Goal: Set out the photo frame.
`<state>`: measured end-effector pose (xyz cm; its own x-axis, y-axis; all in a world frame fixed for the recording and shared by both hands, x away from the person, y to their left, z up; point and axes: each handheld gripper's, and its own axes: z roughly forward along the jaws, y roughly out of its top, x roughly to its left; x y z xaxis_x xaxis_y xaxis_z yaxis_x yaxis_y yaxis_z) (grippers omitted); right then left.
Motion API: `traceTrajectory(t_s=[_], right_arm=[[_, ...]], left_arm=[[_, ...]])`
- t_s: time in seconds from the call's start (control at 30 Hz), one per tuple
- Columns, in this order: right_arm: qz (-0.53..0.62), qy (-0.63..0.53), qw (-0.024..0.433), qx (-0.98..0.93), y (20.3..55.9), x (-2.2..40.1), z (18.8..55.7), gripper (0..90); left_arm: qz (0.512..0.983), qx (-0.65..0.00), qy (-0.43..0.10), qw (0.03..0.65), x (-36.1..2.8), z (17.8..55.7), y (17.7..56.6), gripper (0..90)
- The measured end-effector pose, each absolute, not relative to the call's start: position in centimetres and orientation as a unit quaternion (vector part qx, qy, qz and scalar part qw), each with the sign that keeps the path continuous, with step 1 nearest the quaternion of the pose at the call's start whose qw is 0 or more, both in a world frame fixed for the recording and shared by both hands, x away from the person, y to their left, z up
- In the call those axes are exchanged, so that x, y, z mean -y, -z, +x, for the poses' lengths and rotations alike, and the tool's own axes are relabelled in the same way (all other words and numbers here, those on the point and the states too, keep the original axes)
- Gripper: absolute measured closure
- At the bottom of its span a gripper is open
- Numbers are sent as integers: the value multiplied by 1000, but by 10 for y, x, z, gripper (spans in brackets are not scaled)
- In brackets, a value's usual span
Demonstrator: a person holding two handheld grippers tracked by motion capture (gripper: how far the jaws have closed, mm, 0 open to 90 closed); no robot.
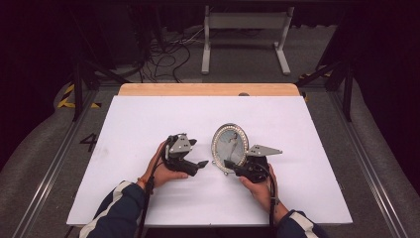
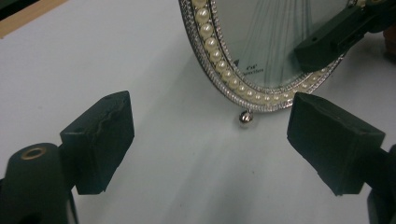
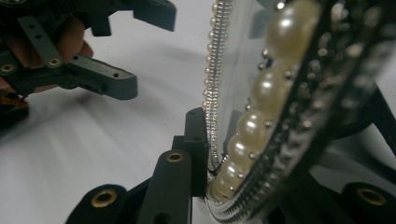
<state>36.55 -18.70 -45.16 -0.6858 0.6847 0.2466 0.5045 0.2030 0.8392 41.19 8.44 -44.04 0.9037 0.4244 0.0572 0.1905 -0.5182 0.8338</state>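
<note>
Your right tongs are clamped on the lower rim of the oval pearl-edged frame, propping it upright on the white desk; your left tongs hang released beside it

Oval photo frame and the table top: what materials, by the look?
Oval photo frame: probably silver-toned metal, going by its shiny beaded rim and ball foot, with a ring of glossy cream pearl-like beads, likely faux; the clear pane reflects, so glass or acrylic. Table top: a matt white sheet, apparently laid over light wood, which shows as a strip at the far edge.
</note>
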Motion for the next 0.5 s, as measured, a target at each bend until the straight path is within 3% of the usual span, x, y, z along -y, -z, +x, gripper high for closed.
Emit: traceTrajectory(t_s=[0.23, 0.33, 0.5], right_arm=[[370, -492, 79, -784, 449, 187, 371, 795], [376, -486, 91, -784, 447, 186, 369, 691], [377, -482, 109, -783, 443, 191, 362, 620]], left_arm=[[864, -178, -108, 458, -69, 425, 445, 150], [862, -182, -97, 463, -64, 429, 446, 148], [860, -182, -90, 468, -58, 434, 447, 151]])
